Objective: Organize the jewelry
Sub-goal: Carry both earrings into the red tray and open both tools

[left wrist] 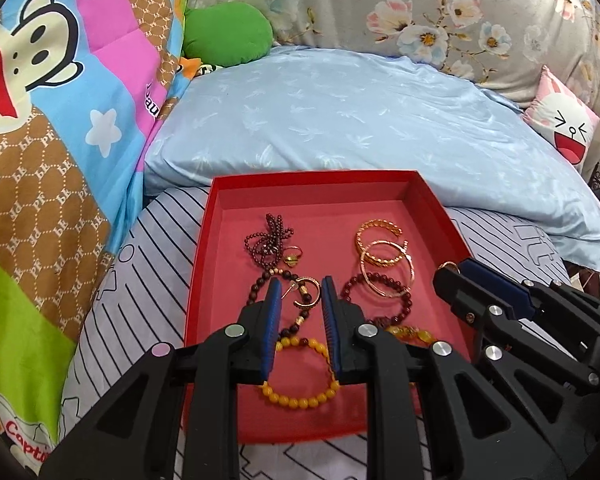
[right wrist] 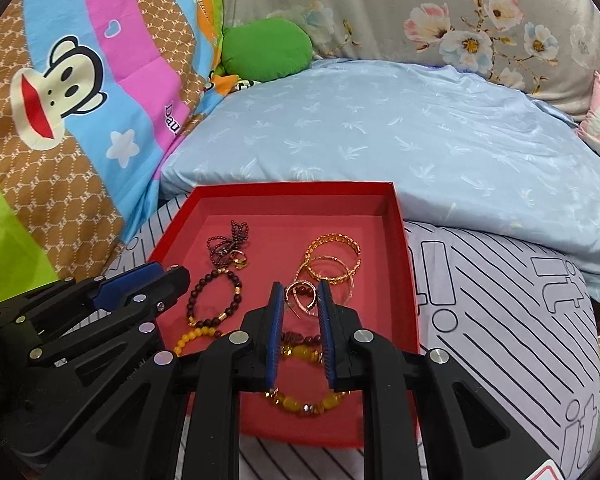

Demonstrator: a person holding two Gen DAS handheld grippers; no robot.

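A red tray [left wrist: 216, 216] [right wrist: 404, 260] lies on a striped bed sheet and holds jewelry. My left gripper [left wrist: 301, 288] hovers over the tray with a gold hoop earring [left wrist: 306, 294] between its parted fingertips, touching both pads. My right gripper [right wrist: 300, 294] hovers over the tray's right half with a rose-gold hoop earring [right wrist: 302, 300] between its parted fingertips. In the tray lie a dark bead necklace [left wrist: 268, 238], gold bangles [left wrist: 380, 246] [right wrist: 332, 256], a dark red bead bracelet [left wrist: 380, 296], a dark bead bracelet [right wrist: 216, 296], a yellow bead bracelet [left wrist: 300, 376] and an amber bracelet [right wrist: 300, 398].
A light blue pillow [left wrist: 340, 120] lies right behind the tray. A cartoon monkey quilt [left wrist: 60, 100] rises on the left, with a green cushion [left wrist: 228, 32] at the back. A pink face cushion [left wrist: 564, 128] sits far right. The striped sheet [right wrist: 500, 300] extends right of the tray.
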